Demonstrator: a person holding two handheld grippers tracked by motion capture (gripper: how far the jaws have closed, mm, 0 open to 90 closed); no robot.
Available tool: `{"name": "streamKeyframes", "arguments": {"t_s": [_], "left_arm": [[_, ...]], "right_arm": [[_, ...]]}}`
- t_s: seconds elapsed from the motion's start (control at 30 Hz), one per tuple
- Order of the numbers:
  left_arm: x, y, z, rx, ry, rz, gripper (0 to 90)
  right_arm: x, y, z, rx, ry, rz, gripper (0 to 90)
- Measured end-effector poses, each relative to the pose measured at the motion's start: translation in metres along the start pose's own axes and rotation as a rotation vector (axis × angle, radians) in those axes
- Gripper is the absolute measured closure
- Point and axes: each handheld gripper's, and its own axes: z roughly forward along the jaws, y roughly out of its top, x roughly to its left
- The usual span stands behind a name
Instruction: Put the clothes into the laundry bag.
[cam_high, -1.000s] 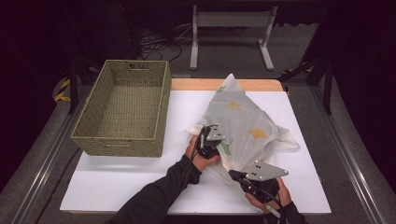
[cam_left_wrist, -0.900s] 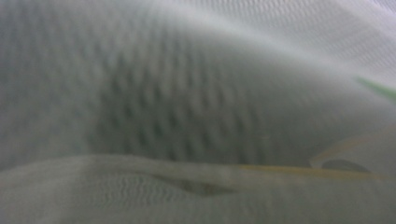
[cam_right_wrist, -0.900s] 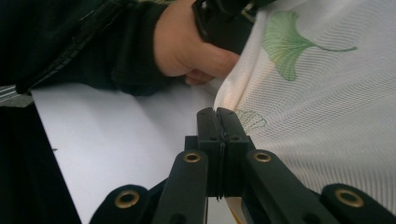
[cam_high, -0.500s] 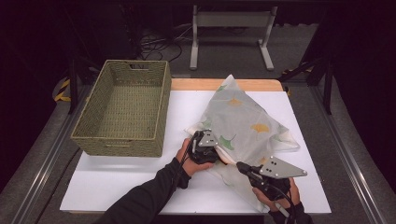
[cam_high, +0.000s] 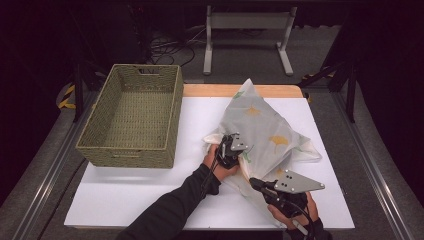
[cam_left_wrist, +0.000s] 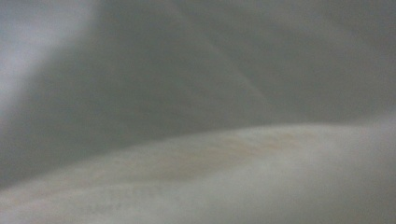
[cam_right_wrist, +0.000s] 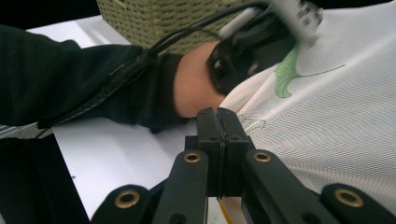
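On the table (cam_high: 125, 195), an empty basket (cam_high: 131, 117)

Left gripper view: blurred pale cloth (cam_left_wrist: 243, 177) at close range, no jaws discernible. High view: left gripper (cam_high: 234, 152) tips buried in the cloth (cam_high: 265, 130); right hand (cam_high: 295, 210) cut by the bottom edge.

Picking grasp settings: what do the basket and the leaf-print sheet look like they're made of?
Basket: woven olive-green fibre, likely grass or wicker; matte, with a visible weave and stiff walls.
Leaf-print sheet: thin translucent whitish fabric, probably synthetic mesh; fine weave lines in the right gripper view; it drapes and creases.
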Motion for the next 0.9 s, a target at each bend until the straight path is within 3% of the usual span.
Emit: {"name": "streamKeyframes", "arguments": {"t_s": [0.07, 0.1, 0.17, 0.23, 0.37, 0.47, 0.63, 0.7, 0.77, 0.83, 0.9], "left_arm": [[0.001, 0.001, 0.001, -0.017, 0.039, -0.028, 88.2], [0.004, 0.0, -0.001, -0.052, 0.068, -0.076, 88.2], [0.009, -0.002, -0.003, -0.081, 0.067, -0.117, 88.1], [0.008, -0.003, -0.004, -0.095, 0.06, -0.102, 87.4], [0.006, -0.006, -0.011, -0.121, 0.005, -0.067, 82.3], [0.005, -0.01, -0.019, -0.113, -0.059, -0.063, 69.9], [0.005, -0.023, -0.042, -0.066, -0.114, -0.035, 48.2], [0.005, -0.025, -0.047, -0.059, -0.112, -0.023, 42.3], [0.007, -0.031, -0.058, -0.057, -0.125, -0.021, 42.1], [0.007, -0.035, -0.064, -0.063, -0.168, -0.027, 43.8], [0.004, -0.035, -0.06, -0.031, -0.186, -0.016, 49.9]], "right_arm": [[0.0, 0.001, -0.001, -0.007, -0.001, -0.001, 89.7], [0.0, 0.002, -0.003, -0.017, 0.002, -0.004, 89.7], [0.001, 0.004, -0.008, -0.038, -0.001, 0.0, 89.7], [0.001, 0.005, -0.01, -0.051, 0.004, -0.002, 89.7], [-0.004, 0.008, -0.017, -0.115, -0.05, 0.032, 89.6], [-0.009, 0.009, -0.021, -0.131, -0.092, 0.046, 89.6], [-0.015, 0.009, -0.02, -0.136, -0.12, 0.07, 89.6], [-0.016, 0.009, -0.02, -0.138, -0.124, 0.076, 89.6], [-0.017, 0.01, -0.019, -0.14, -0.129, 0.08, 89.6], [-0.018, 0.011, -0.018, -0.142, -0.13, 0.086, 89.6], [-0.016, 0.012, -0.016, -0.143, -0.116, 0.086, 89.6]]}}
